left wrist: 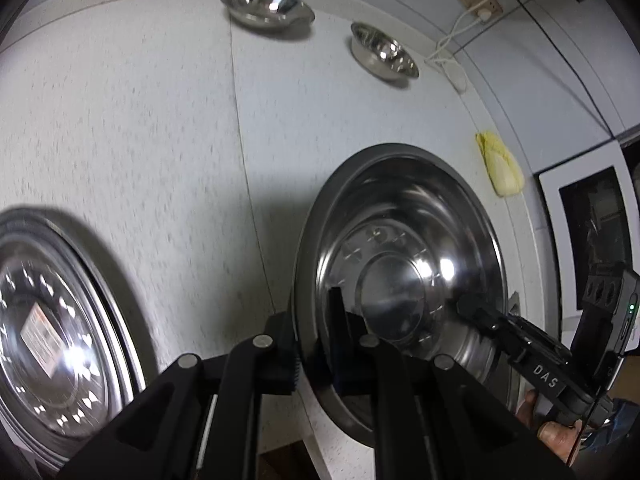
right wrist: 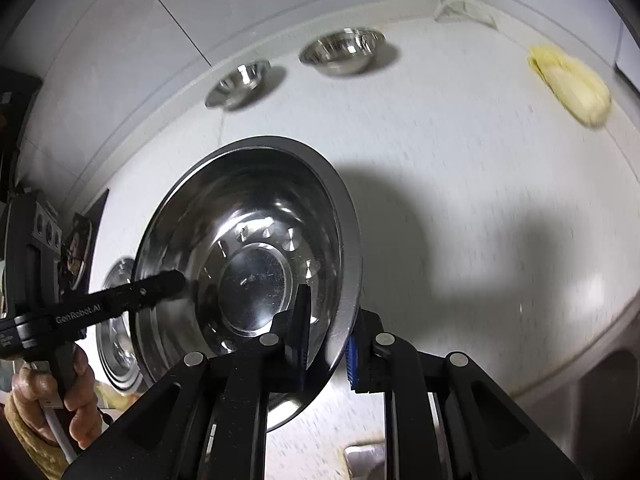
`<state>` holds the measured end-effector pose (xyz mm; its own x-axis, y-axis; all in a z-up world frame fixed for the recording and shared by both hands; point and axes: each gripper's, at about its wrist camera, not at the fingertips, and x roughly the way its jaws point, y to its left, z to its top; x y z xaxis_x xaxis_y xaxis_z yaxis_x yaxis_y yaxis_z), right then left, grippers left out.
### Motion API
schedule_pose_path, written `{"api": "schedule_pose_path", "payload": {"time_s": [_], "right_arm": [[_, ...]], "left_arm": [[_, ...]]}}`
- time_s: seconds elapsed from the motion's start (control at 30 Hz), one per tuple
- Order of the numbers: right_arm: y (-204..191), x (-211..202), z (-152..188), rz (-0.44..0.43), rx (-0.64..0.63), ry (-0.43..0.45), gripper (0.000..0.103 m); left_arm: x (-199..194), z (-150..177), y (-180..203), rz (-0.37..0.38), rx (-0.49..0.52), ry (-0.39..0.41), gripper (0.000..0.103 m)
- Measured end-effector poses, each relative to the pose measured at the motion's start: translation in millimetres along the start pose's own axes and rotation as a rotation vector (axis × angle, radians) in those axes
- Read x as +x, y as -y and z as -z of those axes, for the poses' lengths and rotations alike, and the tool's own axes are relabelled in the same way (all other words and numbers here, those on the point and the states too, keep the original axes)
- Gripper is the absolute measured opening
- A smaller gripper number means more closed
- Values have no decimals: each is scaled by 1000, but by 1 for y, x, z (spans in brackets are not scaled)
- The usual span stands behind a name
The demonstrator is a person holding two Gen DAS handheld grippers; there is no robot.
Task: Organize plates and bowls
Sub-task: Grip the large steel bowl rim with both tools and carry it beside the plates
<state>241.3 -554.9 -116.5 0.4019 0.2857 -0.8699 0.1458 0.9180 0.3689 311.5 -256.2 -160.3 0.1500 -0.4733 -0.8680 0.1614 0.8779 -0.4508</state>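
Above the near edge of the speckled counter [left wrist: 140,128], the steel basin [left wrist: 404,280] hangs tilted, pinched at opposite rims: the left claw [left wrist: 316,344] closed on its 7 o'clock edge, the right claw [right wrist: 328,344] closed on the far side, probably to steady it. Two small steel bowls [left wrist: 266,8] wait at 12 o'clock; a stack of steel plates [left wrist: 52,328] lies at 8 o'clock, likely its destination.

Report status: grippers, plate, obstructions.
Left gripper and right gripper both clamp the rim of the large round steel plate. Second steel plate sits left. Nothing blocking.
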Motion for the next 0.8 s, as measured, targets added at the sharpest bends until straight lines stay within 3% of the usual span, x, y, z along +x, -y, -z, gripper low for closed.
{"api": "schedule_pose_path", "payload": {"time_s": [0.2,0.8], "right_arm": [[10,16,17,-24,8,-26,14],[6,42,16,-70,-32,-46,16]], "left_arm": [[7,20,-9,-23,-23,12,11],[13,37,-23,-67,-44,43,13]]}}
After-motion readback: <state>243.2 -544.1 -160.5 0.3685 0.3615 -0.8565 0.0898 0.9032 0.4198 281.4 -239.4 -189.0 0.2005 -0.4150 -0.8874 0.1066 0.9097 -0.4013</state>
